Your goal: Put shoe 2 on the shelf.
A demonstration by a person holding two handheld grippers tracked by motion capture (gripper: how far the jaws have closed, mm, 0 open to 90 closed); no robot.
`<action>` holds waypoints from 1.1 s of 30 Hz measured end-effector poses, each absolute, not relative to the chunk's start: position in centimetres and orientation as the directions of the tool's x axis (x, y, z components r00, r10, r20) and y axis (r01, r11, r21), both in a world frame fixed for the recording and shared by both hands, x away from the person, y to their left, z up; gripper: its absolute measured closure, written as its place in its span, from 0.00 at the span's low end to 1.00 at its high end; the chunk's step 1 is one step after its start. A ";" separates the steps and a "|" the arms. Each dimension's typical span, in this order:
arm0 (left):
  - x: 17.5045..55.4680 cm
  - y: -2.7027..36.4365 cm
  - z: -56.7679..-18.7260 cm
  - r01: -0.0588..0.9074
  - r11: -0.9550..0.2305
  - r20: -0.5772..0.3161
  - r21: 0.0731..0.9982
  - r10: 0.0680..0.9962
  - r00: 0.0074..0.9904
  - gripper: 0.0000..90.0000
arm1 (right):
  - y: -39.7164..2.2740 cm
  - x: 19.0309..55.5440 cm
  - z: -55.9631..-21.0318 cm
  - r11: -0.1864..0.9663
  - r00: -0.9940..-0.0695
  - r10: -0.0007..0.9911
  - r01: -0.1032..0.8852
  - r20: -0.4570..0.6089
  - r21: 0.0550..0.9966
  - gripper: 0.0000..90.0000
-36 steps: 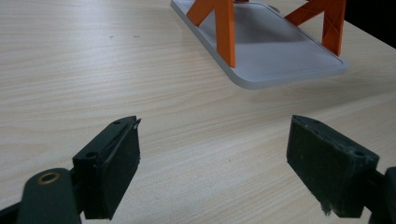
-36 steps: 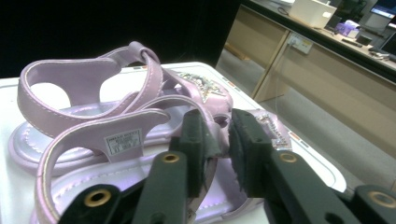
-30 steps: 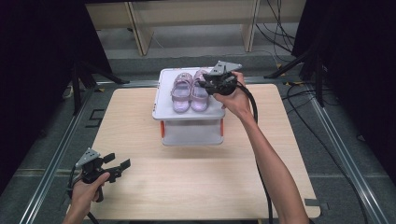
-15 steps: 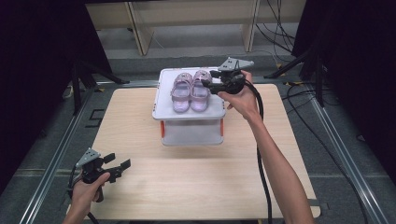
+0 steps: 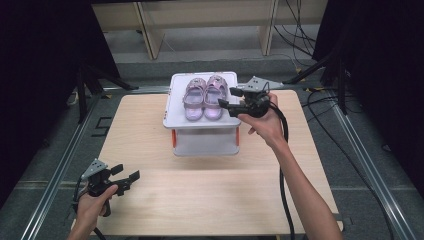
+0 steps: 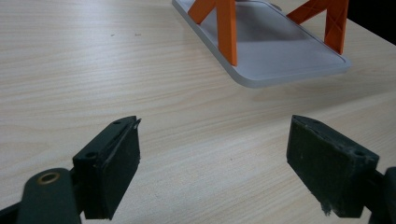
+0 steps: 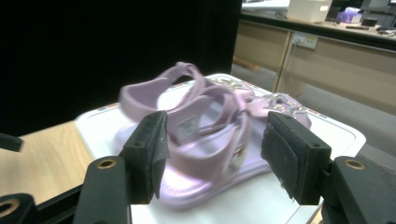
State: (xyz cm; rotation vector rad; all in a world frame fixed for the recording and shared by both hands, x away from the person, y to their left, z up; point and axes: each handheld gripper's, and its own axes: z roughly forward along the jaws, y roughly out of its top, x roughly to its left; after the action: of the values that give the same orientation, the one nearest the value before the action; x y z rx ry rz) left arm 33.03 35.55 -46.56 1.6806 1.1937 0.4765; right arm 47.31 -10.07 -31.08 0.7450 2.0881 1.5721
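So I'm looking at the pair of lilac sandals (image 5: 204, 97) sitting side by side on the white stand (image 5: 172, 109) at the far middle of the table (image 5: 210, 195), toes pointing away from me. My right gripper (image 5: 233, 99) is hovering just right of them, jaws spread wide and holding nothing, aiming leftward across their length at the nearer sandal (image 7: 205, 135). The left gripper (image 5: 126, 177) is idling way back at the near-left corner, also gaping and empty, so I'm guessing the right one's making the grab.
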 end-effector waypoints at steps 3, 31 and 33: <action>33.1 35.5 -46.7 0.487 -0.032 -0.213 0.873 0.873 0.440 0.19 | -10.5 45.9 -31.6 0.195 -0.778 0.628 0.140 -0.014 0.971 0.44; 33.2 35.3 -46.6 0.483 -0.043 -0.206 0.875 0.868 0.452 0.19 | -12.3 39.9 -39.3 0.199 -0.805 0.591 0.215 0.058 0.956 0.35; 33.3 35.4 -46.8 0.468 -0.051 -0.200 0.882 0.860 0.470 0.19 | -12.5 39.5 -40.1 0.208 -0.808 0.587 0.207 0.047 0.956 0.34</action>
State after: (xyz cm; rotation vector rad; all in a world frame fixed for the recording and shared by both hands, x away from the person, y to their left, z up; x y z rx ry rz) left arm 33.30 35.36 -46.76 1.6885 1.1513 0.4758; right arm 39.50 -12.53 -40.09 0.7445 2.1621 1.6293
